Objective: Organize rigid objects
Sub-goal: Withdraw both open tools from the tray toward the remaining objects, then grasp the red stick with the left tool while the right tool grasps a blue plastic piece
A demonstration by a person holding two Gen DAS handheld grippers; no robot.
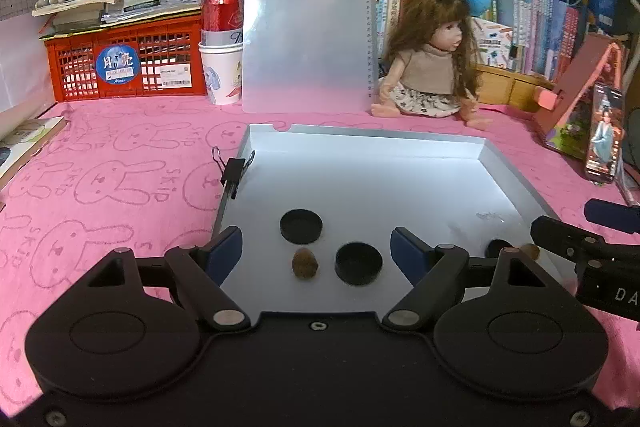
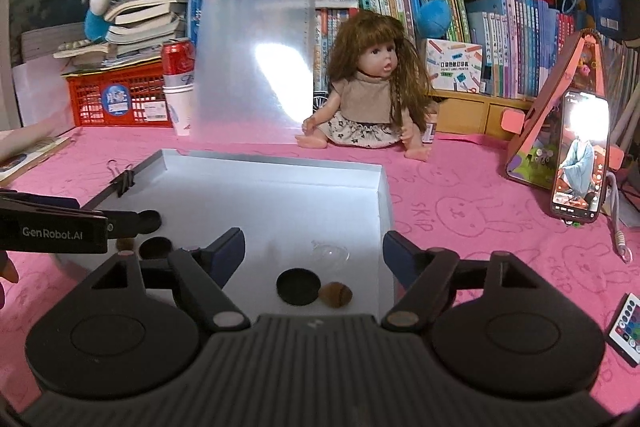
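A white shallow tray (image 1: 400, 155) lies on the pink cloth. In the left wrist view two black round caps (image 1: 301, 225) (image 1: 358, 263) and a brown nut (image 1: 305, 263) lie in it, between the fingers of my open, empty left gripper (image 1: 316, 251). A third black cap (image 1: 496, 247) and a second nut (image 1: 530, 251) lie at the right. In the right wrist view my open, empty right gripper (image 2: 314, 253) hovers over that cap (image 2: 298, 286) and nut (image 2: 335, 294). The tray (image 2: 280, 195) also shows there. The other two caps (image 2: 156, 247) (image 2: 149, 219) sit beside the left gripper's body.
A clear clipboard (image 1: 308, 27), a doll (image 1: 432, 67), a red crate (image 1: 124, 63), a can on paper cups (image 1: 221, 47) and books stand behind. A binder clip (image 1: 234, 171) grips the tray's left wall. A phone (image 2: 580, 155) leans at right; a remote (image 2: 626, 327) lies near.
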